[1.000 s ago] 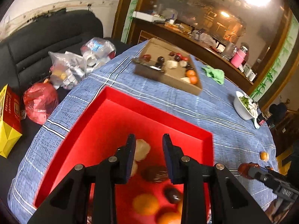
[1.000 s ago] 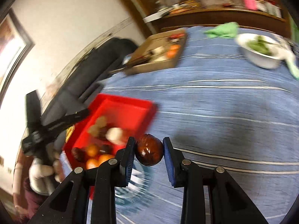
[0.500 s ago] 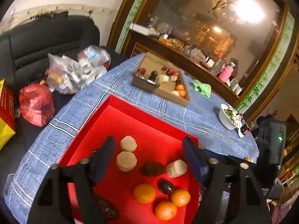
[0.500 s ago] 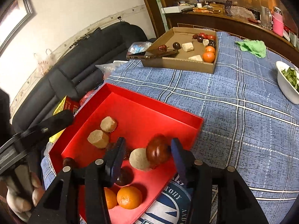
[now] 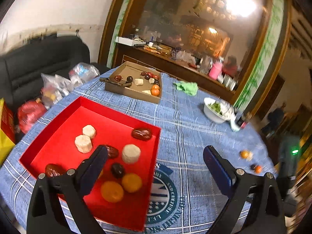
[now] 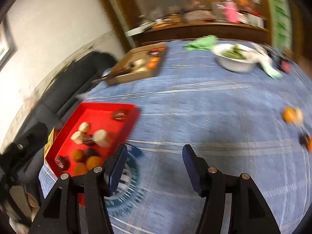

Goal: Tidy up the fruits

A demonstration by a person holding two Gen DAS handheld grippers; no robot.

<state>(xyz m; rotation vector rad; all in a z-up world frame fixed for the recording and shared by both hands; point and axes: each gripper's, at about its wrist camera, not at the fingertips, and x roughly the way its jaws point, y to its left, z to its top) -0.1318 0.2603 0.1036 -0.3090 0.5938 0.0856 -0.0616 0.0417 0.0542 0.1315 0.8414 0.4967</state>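
Red tray (image 5: 58,120) sits on the blue cloth (image 5: 187,128), holding oranges (image 5: 112,192), dates (image 5: 141,134) and pale chunks (image 5: 131,153). More loose fruit (image 5: 246,154) lies well apart on the cloth at right. Left gripper (image 5: 154,167) wide, jaws opening, nothing between them, left finger over the tray. Right gripper (image 6: 154,165) about half open, opening too, empty, over bare cloth beside the tray. Cardboard box (image 5: 132,92) with fruit and white bowl (image 5: 214,113) farther back.

A lived-in home dining room. Ahead of my tongs stands a round table under a blue checked cloth (image 5: 195,128); left of them, a black sofa (image 5: 39,62) with shopping bags (image 5: 58,85); beyond, a cluttered wooden sideboard (image 5: 175,66) backed by a large framed mirror (image 5: 195,23).
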